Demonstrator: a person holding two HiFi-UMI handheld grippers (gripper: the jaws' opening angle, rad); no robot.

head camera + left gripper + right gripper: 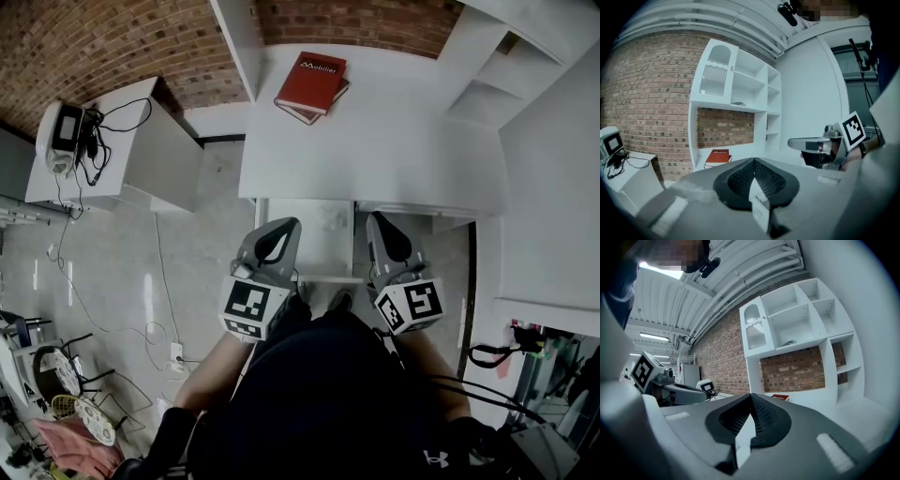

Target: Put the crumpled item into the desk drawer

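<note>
In the head view the white desk (375,141) has its drawer (314,248) pulled out toward me. A pale crumpled item (330,219) lies in the drawer near its back. My left gripper (286,223) hangs at the drawer's left side, and my right gripper (375,217) hangs at its right side. Both are held level and point at the desk. In the left gripper view the left gripper (753,161) has its jaws closed together with nothing between them. The right gripper (751,397) in its own view is likewise shut and holds nothing.
A red book (311,82) lies at the back of the desk. A white shelf unit (497,75) rises at the right. A low side table (112,141) with a small device (61,131) and cables stands at the left. Brick wall behind.
</note>
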